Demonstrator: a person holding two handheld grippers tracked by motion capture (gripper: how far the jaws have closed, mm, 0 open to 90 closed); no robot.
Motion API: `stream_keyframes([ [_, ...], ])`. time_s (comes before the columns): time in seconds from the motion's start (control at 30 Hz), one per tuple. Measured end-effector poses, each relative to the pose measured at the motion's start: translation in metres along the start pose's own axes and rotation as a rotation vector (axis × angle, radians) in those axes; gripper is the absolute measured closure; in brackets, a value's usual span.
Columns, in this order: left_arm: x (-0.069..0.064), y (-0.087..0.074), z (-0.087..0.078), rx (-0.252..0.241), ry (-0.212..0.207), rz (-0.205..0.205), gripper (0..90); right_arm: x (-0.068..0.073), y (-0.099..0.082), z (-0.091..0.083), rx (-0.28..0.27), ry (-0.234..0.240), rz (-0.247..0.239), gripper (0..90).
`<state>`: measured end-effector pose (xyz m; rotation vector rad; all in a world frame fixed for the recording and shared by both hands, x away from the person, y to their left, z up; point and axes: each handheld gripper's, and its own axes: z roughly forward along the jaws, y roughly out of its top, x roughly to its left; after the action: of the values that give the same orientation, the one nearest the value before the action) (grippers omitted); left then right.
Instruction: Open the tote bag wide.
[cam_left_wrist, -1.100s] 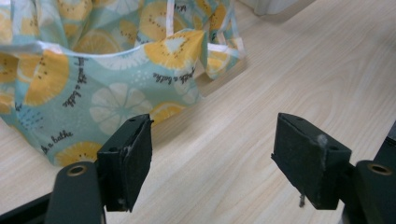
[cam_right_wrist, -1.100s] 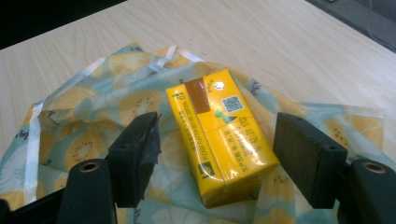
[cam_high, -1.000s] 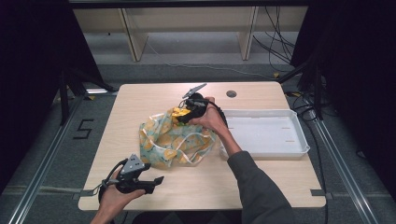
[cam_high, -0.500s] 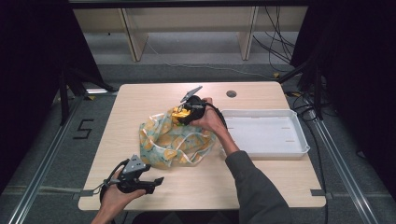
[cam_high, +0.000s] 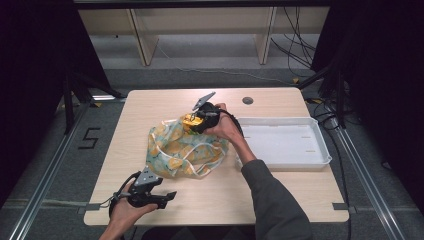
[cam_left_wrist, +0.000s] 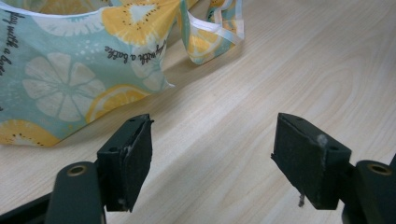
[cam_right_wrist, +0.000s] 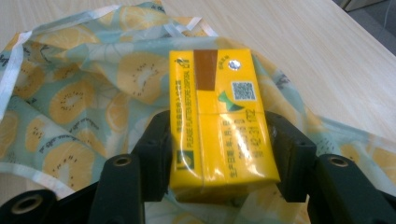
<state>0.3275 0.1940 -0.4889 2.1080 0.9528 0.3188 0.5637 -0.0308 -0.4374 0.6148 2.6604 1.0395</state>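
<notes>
A yellow drink carton (cam_right_wrist: 217, 116) stands between the jaws of my right gripper (cam_right_wrist: 219, 154). The jaws have just been closing and now press on both of its sides. Under it lies a teal cloth bag (cam_right_wrist: 84, 102) printed with orange slices. In the high view the right gripper (cam_high: 194, 121) holds the carton (cam_high: 188, 119) at the far edge of the bag (cam_high: 185, 147), mid-table. My left gripper (cam_high: 167, 197) rests near the table's front edge, jaws open. In its own view the left gripper (cam_left_wrist: 212, 158) has bare wood between its pads, and the bag (cam_left_wrist: 70, 70) lies just beyond.
A white shallow tray (cam_high: 320, 150) sits at the right of the wooden table (cam_high: 150, 107). A round cable hole (cam_high: 247, 100) marks the far side. Dark stands and cables flank the table on the floor.
</notes>
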Motion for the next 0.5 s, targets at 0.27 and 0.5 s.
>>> stream_keyframes([
  [0.27, 0.0002, -0.0014, 0.0015, 0.008, -0.003, -0.002, 28.1, -0.0002, 0.0034, 0.0052, -0.014, 0.002, -0.038, 50.1],
  [0.5, 0.001, -0.0021, 0.0023, 0.019, -0.011, 0.019, 28.1, -0.0009, 0.0028, 0.0043, -0.021, 0.012, -0.052, 51.0],
])
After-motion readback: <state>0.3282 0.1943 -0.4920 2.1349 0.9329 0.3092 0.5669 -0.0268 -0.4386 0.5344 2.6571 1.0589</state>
